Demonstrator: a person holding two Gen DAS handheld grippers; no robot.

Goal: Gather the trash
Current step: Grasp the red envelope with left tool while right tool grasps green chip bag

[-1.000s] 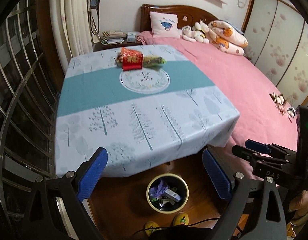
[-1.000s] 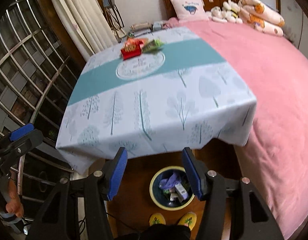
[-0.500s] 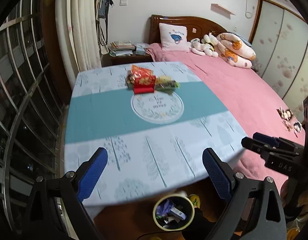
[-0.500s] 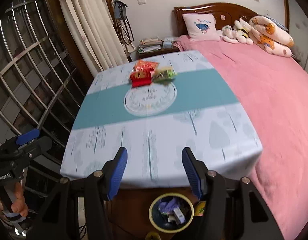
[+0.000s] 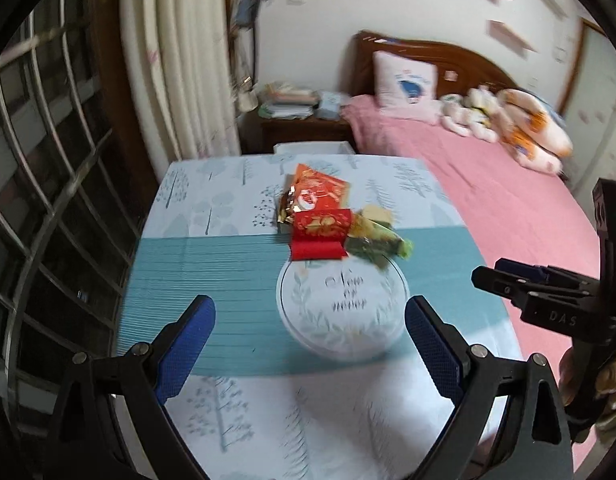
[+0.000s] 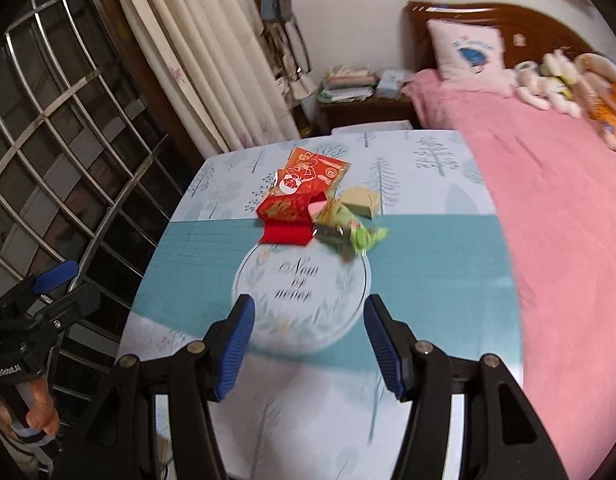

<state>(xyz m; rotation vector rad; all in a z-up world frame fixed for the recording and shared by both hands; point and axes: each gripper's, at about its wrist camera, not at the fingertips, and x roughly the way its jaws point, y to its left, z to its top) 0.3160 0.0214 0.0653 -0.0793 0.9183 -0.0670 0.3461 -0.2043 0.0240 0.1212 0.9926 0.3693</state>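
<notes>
While both tools hang above the near half of the bench (image 5: 212, 216), the left claw (image 5: 310, 350) has its two black arms spread wide, the ribbed blue pads (image 5: 184, 344) well apart with nothing between them, and the right claw (image 6: 306, 346) stands likewise parted and empty. The bench wears a smooth cloth printed with pale grey trees, crossed by a teal band and marked in the middle by a white round medallion (image 6: 302, 300) with script lettering. The trash sits in a small heap at the far edge of that medallion: a glossy orange-red foil packet (image 5: 320, 192) lying flat, a folded red paper box (image 6: 286, 220) with gold pattern overlapping its near edge, a crinkled green wrapper (image 6: 358, 234) touching the box on the right, and a small tan carton (image 6: 362, 202) just behind the wrapper. Beside the bench on the right stretches a bed (image 6: 556, 208) under a soft pink blanket.
</notes>
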